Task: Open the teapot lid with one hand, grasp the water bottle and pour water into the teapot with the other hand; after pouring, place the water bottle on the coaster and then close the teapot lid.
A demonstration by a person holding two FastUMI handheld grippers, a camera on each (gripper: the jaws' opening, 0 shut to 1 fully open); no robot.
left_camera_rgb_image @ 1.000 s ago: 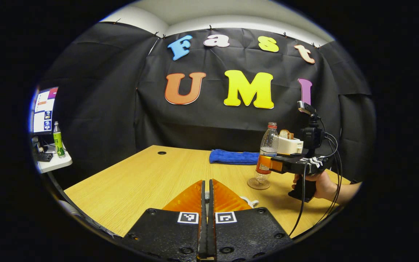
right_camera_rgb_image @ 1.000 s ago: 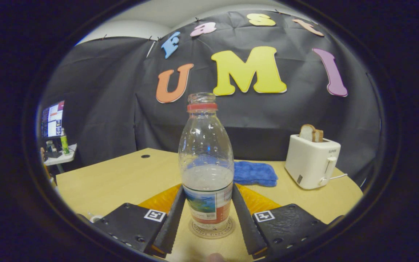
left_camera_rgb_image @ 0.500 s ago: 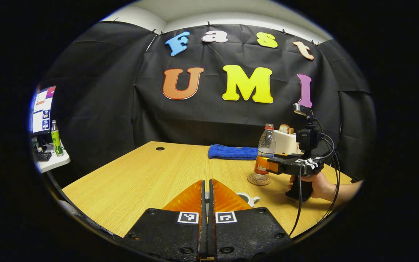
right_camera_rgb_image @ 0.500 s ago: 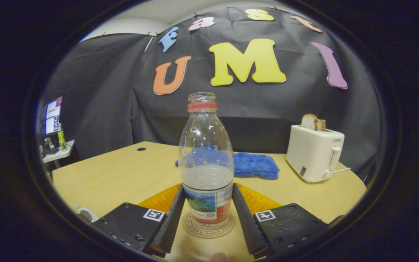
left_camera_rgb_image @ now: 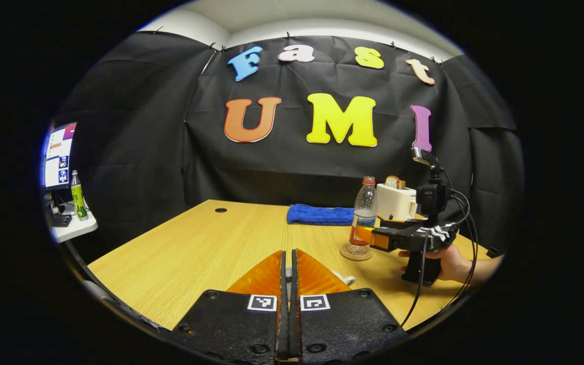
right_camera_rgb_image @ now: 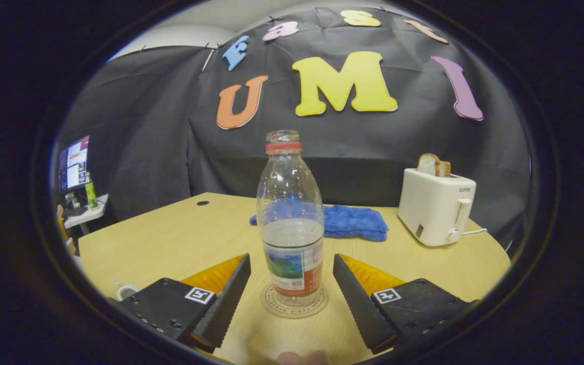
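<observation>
The clear water bottle, part full and capless, stands upright on the round coaster. My right gripper is open, with one finger on each side of the bottle's label and a gap on both sides. In the left gripper view the bottle and coaster sit right of centre, with the right gripper held by a hand. My left gripper is shut on a thin pale piece, the teapot lid's knob; the lid is hidden. The white teapot peeks out beside its fingers, and the teapot also shows low left.
A white toaster with bread stands at the back right of the wooden table. A blue cloth lies behind the bottle. A side desk with a screen and a green bottle is off to the left.
The right gripper set the bottle down on the coaster, opened its fingers off it and drew back a little. The left gripper stayed shut and barely moved.
</observation>
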